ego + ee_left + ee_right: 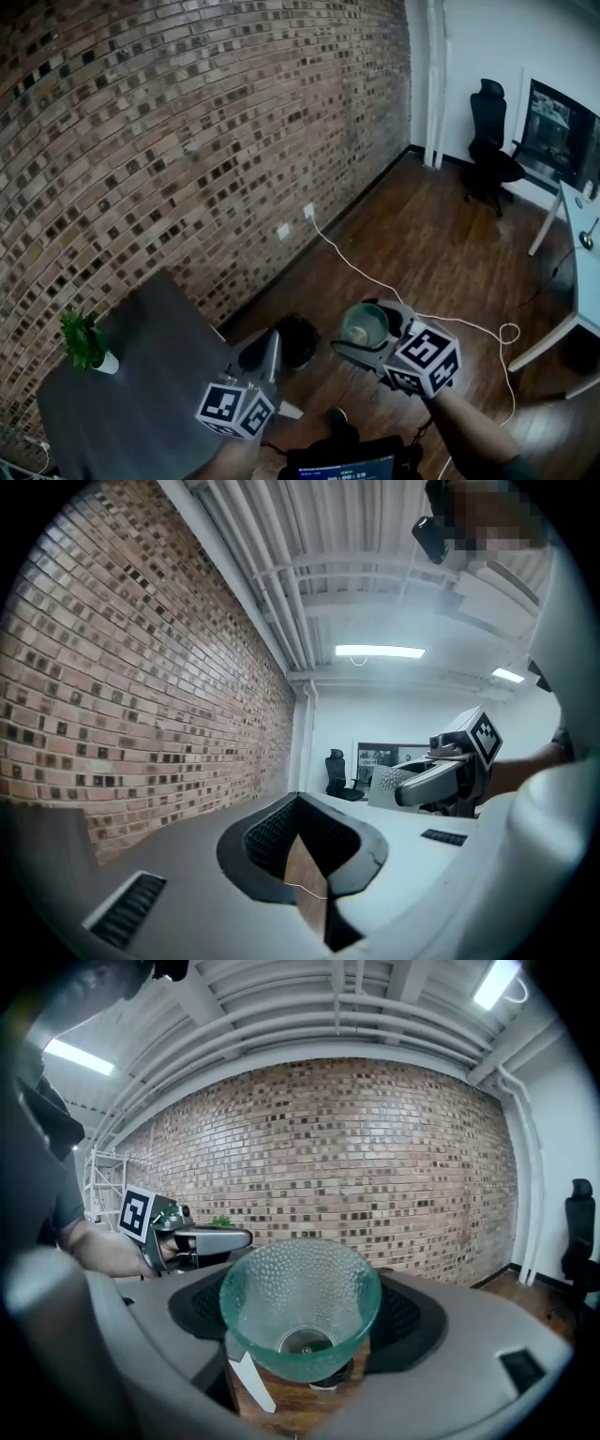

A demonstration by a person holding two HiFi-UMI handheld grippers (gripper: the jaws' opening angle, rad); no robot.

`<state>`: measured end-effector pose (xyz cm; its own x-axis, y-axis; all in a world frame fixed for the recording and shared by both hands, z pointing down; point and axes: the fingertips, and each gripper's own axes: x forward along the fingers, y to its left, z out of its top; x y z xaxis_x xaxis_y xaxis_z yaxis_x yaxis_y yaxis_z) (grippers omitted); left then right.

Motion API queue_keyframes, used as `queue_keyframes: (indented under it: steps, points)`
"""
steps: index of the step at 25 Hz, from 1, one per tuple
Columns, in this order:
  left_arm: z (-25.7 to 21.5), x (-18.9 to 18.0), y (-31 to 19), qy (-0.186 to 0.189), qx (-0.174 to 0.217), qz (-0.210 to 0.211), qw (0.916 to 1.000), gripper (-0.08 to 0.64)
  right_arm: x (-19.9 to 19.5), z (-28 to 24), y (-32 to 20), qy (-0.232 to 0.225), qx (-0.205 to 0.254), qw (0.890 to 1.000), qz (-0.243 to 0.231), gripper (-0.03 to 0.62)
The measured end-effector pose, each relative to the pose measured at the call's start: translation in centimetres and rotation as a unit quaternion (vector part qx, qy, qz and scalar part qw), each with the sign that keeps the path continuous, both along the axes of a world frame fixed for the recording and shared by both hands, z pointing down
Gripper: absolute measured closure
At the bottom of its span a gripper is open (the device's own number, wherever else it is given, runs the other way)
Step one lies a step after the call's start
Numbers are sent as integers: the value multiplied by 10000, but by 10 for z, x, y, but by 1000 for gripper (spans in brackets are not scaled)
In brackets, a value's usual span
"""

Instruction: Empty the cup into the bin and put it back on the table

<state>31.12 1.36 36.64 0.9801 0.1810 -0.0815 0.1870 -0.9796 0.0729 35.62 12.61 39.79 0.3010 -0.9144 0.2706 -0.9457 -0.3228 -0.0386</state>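
Note:
A green dimpled glass cup is clamped between the jaws of my right gripper, which is held above the wooden floor. In the right gripper view the cup lies along the jaws with its mouth toward the camera, and nothing shows inside it. A dark round bin stands on the floor just left of the cup, beside the table's corner. My left gripper is raised next to the bin with its jaws together and nothing between them. The left gripper view shows the right gripper with the cup.
A dark grey table fills the lower left, with a small potted plant on it. A brick wall runs along the left. A white cable snakes over the floor. A black office chair and a white desk stand at the right.

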Motion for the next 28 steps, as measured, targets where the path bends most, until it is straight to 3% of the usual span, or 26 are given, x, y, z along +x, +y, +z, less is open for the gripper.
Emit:
queue_keyframes:
  steps: [7,14,23,28]
  points:
    - [2,68,-42,61,-170,-269,9995,565,76,2,-25,-19,-113,9998,-167,187]
    - [11,122,-93,6,-175,-592,9981,565,142,6,-83,53,-235,9980,-589,187]
    - [9,147,-137,-98,-171,-1091,9938,565,186,-5,-151,50,-189,9923,-1226,187]
    - [6,151,-161,-157,-26,-1541,9879,565,198,-2,-194,-38,-206,9832,-1811,188]
